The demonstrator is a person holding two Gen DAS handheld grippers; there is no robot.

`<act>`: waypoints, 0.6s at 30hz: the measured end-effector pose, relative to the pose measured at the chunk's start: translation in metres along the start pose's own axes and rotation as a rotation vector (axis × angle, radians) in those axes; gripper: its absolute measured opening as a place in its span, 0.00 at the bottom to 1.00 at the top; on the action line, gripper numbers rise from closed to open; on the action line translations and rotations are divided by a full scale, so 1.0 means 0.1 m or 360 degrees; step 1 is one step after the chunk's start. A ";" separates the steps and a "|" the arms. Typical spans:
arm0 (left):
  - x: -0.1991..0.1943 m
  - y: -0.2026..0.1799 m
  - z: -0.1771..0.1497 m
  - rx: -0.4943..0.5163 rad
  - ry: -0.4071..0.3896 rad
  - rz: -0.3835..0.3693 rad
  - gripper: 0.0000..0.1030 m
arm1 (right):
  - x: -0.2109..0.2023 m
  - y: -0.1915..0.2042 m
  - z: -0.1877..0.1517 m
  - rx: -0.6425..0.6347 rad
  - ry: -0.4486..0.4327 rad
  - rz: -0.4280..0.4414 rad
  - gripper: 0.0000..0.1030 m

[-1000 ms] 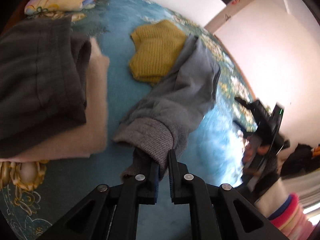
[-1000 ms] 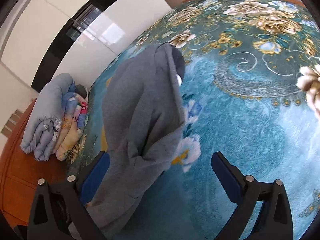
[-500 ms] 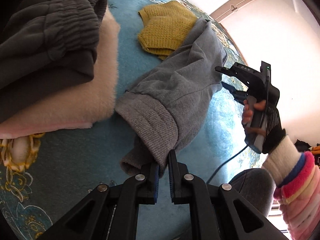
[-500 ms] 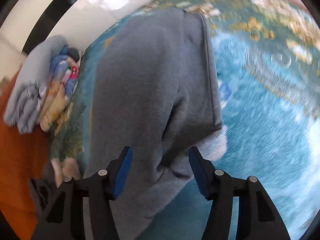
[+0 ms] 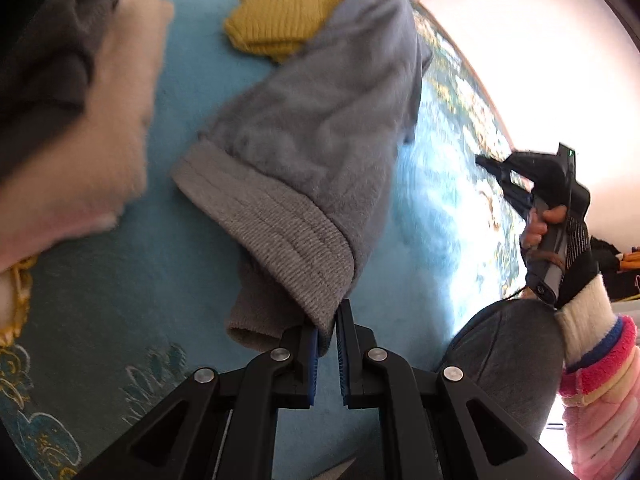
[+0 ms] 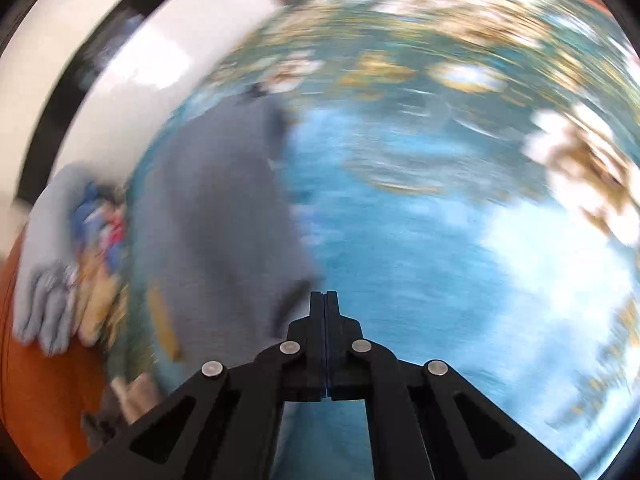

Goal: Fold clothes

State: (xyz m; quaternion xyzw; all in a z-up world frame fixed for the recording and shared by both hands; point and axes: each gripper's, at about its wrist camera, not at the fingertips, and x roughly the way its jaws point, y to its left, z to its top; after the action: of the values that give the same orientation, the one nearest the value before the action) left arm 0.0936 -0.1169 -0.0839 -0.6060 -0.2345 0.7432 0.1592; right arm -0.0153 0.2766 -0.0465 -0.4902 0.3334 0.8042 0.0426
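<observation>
A grey sweatshirt-like garment lies stretched across the teal flowered bedspread. My left gripper is shut on its ribbed hem, which drapes over the blue pads. In the right wrist view, heavily blurred, the same grey garment lies to the left of my right gripper. That gripper's fingers are pressed together with nothing between them. The left wrist view also shows the right gripper over the bedspread, off to the right of the garment, in a gloved hand.
A yellow knit lies partly under the garment's far end. Folded cream and dark grey clothes are stacked at left. Rolled bedding sits by an orange wooden board. A grey-clad knee and a striped sleeve fill the lower right.
The right gripper's jaws, wide open around the garment's edge before, have shut empty and it has swung off to the garment's right. The left gripper sank lower, still gripping the hem.
</observation>
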 end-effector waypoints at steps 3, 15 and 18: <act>0.02 0.07 -0.03 -0.0046 0.0016 0.0000 0.09 | -0.05 -0.46 -0.01 0.0278 0.0011 0.0013 0.00; -0.32 0.53 -0.08 -0.0350 -0.0118 -0.0005 0.60 | -0.13 -0.09 -0.02 0.0033 -0.0071 0.0089 0.03; -0.27 0.49 0.06 -0.0328 -0.0211 0.0053 0.62 | -0.08 -0.12 -0.04 0.0020 -0.0038 0.0094 0.03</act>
State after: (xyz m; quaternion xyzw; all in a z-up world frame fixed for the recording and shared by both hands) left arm 0.0956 -0.1731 -0.0875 -0.5725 -0.3096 0.7562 0.0677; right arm -0.0035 0.2856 -0.0469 -0.4704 0.3523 0.8087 0.0261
